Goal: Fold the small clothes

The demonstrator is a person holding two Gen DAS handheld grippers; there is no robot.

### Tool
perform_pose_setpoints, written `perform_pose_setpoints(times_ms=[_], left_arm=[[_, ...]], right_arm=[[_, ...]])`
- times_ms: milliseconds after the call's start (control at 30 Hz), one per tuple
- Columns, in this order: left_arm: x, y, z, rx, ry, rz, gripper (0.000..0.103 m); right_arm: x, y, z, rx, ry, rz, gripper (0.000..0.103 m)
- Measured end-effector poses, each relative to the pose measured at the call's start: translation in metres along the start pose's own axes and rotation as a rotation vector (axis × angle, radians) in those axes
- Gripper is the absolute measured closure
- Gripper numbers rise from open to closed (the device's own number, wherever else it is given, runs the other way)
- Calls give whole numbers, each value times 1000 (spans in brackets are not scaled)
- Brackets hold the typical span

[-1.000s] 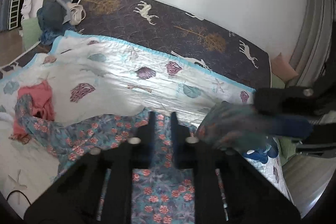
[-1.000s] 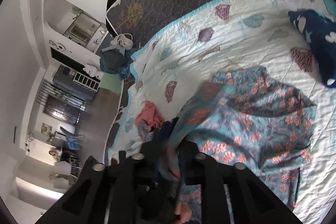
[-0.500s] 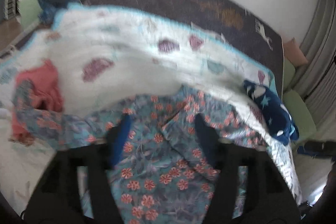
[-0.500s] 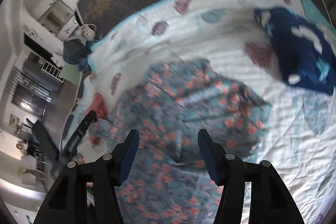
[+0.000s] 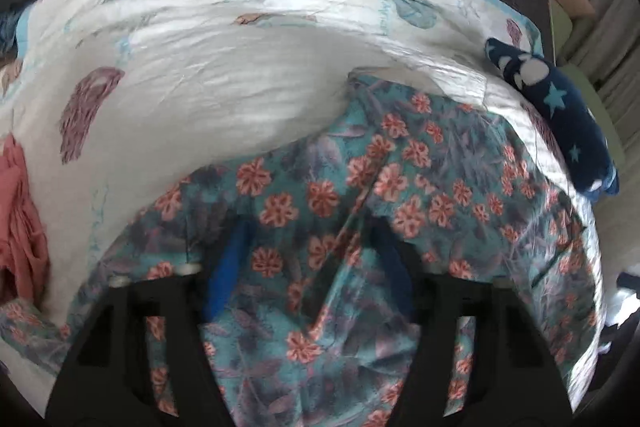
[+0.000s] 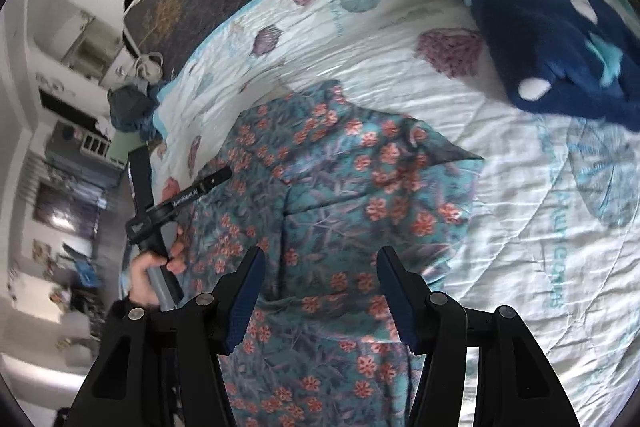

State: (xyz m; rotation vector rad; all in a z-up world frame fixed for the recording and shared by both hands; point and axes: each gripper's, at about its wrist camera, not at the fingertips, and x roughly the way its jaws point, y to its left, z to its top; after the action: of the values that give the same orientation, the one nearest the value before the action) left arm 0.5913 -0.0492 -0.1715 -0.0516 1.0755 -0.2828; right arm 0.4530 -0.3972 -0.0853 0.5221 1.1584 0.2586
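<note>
Left wrist view: your left gripper (image 5: pixel 308 259) hangs spread over the floral garment (image 5: pixel 400 187), spread on the shell-print quilt (image 5: pixel 200 87). Your right gripper (image 6: pixel 320 287) gapes too, empty, likely poised for another fold.

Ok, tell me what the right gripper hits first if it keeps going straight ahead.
Most likely the floral garment: the open right gripper points down onto it where it lies on the quilt. Depth is hard to judge.
</note>
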Motion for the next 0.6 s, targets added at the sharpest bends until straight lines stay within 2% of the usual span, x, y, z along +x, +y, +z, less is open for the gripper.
perform_pose_setpoints(times_ms=[33,67,133,233,300,400,467,533,567,600], left_arm=[[-3,-2,-1,20,-10,3,82],[-7,0,-4,28,-20,3,101],[-13,7,-6,13,-39,-19,101],[-29,33,-11,-81,-74,-80,103],[-45,52,-19,-134,-105,-111,103],[-53,73,-24,-189,-95,-186,103],[-50,82,-22,-215,-92,-185,102],[-39,86,-20,-243,-54,-246,83],[-26,87,-16,-283,21,-320,57],[-19,88,-16,-318,52,-372,48]], right_arm=[[0,-2,1,8,-3,-1,44],[0,-5,2,22,-9,-1,44],[1,-9,3,47,-9,11,44],[3,-10,2,73,3,52,44],[3,-5,1,54,4,36,44],[4,3,1,20,-5,5,44],[5,5,2,35,-3,42,44],[7,7,4,55,-2,89,44],[9,10,4,60,1,107,44],[10,11,4,61,2,111,43]])
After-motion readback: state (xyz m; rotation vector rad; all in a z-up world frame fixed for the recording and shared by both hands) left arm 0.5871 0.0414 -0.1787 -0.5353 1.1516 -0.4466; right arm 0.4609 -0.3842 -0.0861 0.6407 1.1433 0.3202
